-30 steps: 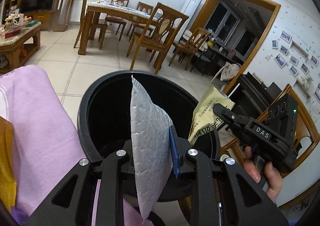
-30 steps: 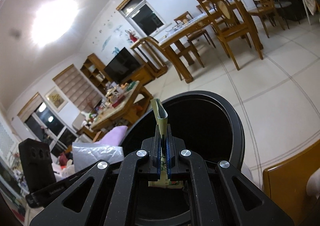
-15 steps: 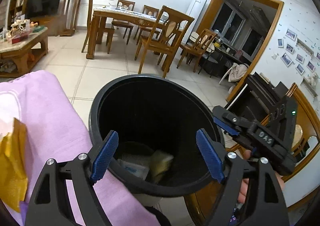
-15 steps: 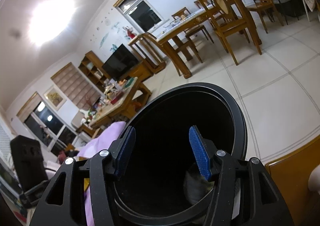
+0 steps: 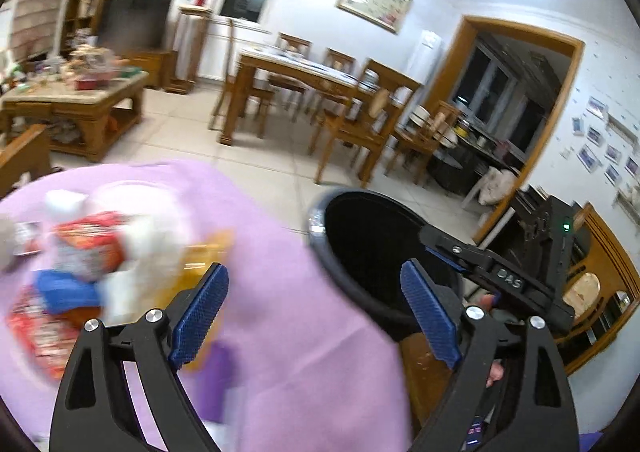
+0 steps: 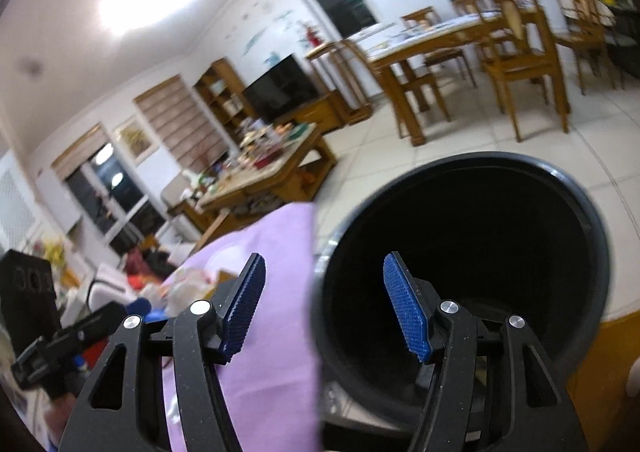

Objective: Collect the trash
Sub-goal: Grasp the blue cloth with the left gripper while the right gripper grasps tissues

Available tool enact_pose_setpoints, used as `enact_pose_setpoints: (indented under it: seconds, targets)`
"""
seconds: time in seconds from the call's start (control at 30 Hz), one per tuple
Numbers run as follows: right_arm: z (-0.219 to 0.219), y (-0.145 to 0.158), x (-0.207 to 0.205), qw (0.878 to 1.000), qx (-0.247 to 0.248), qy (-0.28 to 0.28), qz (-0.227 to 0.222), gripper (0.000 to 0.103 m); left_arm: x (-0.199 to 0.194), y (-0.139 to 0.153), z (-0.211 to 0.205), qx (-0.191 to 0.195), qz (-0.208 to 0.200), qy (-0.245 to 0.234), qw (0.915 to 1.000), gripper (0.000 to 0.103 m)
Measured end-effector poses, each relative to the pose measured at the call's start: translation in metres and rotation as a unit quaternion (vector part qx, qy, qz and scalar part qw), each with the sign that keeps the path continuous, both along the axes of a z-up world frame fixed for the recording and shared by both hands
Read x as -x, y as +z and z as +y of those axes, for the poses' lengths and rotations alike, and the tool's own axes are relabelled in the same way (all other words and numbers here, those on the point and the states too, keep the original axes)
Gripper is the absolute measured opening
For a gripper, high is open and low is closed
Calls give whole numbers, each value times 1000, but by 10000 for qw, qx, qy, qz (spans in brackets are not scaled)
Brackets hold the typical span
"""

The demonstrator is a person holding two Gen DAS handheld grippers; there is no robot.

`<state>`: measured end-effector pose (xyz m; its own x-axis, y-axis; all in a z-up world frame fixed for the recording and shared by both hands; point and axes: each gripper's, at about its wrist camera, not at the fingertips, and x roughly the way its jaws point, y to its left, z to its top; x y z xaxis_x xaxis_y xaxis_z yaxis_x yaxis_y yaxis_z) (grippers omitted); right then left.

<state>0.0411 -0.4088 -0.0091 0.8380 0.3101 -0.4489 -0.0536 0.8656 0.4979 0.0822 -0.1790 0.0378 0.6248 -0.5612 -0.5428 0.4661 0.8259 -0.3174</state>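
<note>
Both the left gripper (image 5: 314,306) and right gripper (image 6: 324,308) hang with jaws spread, holding nothing. Blurred red, white and blue wrappers (image 5: 76,252) litter the purple-clothed desk (image 5: 288,312) beside the round black bin (image 6: 480,252).

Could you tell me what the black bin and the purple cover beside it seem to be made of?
The black bin looks like glossy moulded plastic: its smooth rim shows light reflections. The purple cover appears to be matte woven cloth, draping softly without shine, though blur hides any weave.
</note>
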Motion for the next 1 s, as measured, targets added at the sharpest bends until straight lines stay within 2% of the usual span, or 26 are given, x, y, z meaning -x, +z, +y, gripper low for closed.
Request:
enact_pose_setpoints:
  seconds: [0.17, 0.3, 0.47, 0.63, 0.67, 0.7, 0.77, 0.8, 0.83, 0.9, 0.93, 1.0]
  targets:
    - [72, 15, -16, 9980, 249, 580, 3, 66, 0, -2, 77, -103, 19, 711, 9974, 87]
    - [131, 27, -33, 9934, 465, 1045, 25, 67, -14, -13, 111, -294, 219, 894, 9953, 87]
    - [197, 34, -66, 9855, 777, 1506, 133, 67, -41, -31, 126, -559, 553, 747, 9941, 87]
    - [240, 29, -107, 9786, 1103, 1686, 427, 67, -61, -50, 134, -546, 822, 512, 9938, 85]
    - [245, 25, -115, 9771, 1157, 1714, 504, 67, -62, -53, 135, -561, 873, 429, 9937, 80]
    - [248, 22, -118, 9760, 1192, 1736, 551, 67, -64, -54, 134, -526, 914, 328, 9939, 69]
    - [259, 13, -131, 9725, 1290, 1801, 714, 59, -70, -57, 130, -515, 1022, 196, 9932, 56]
    - [262, 9, -136, 9714, 1294, 1837, 765, 50, -74, -59, 127, -627, 1103, 161, 9918, 50]
    - [268, 5, -142, 9699, 1271, 1905, 830, 40, -78, -61, 126, -676, 1117, 128, 9914, 50]
    - [270, -2, -147, 9684, 1249, 1966, 888, 27, -81, -61, 125, -663, 1133, 116, 9913, 49]
    - [272, -6, -147, 9685, 1254, 1957, 889, 18, -83, -60, 125, -676, 1100, 142, 9915, 44]
    - [273, -6, -147, 9693, 1204, 1964, 864, 9, -80, -57, 124, -706, 970, 222, 9925, 44]
